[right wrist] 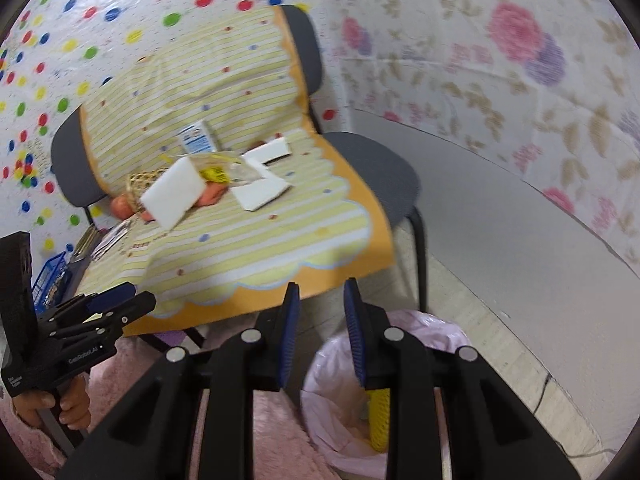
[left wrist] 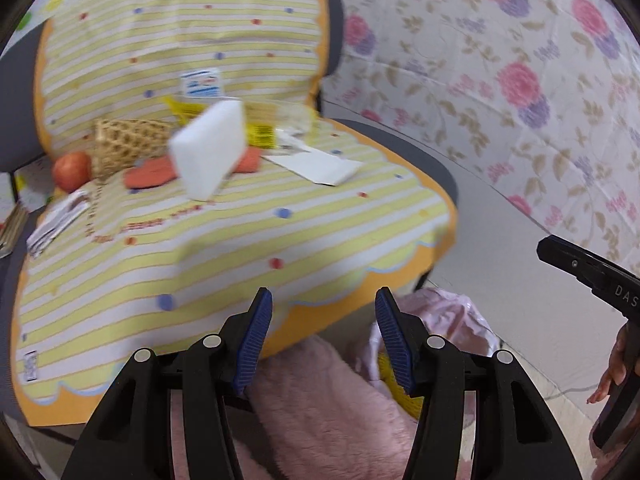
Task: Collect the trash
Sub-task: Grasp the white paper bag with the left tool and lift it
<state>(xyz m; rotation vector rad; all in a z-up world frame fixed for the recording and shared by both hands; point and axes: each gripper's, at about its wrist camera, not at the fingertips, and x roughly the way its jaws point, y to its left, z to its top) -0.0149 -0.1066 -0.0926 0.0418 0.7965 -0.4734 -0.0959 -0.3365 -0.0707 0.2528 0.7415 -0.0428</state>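
Trash (right wrist: 379, 420) below right hand-held gripper (right wrist: 320, 332)

Trash bin (right wrist: 400, 396): round, lined with a pale pink plastic bag, open-topped, standing on the floor beside the chair's front leg. Holds one yellow mesh sleeve (right wrist: 379, 420), leaning upright against the inner wall.

White foam block (left wrist: 210, 148): rectangular, tilted on edge, resting over an orange item at mid-seat of the cloth-covered chair (left wrist: 392, 128).

Yellow wrapper (left wrist: 262, 134): crumpled, printed, behind the block, adjoining clear plastic packaging (left wrist: 296, 116).

White paper sheet (left wrist: 320, 166): flat, right of the block.

Small blue-and-white carton (left wrist: 201, 83): upright against the chair back.

Folded printed paper (left wrist: 60, 220): at the seat's left edge.
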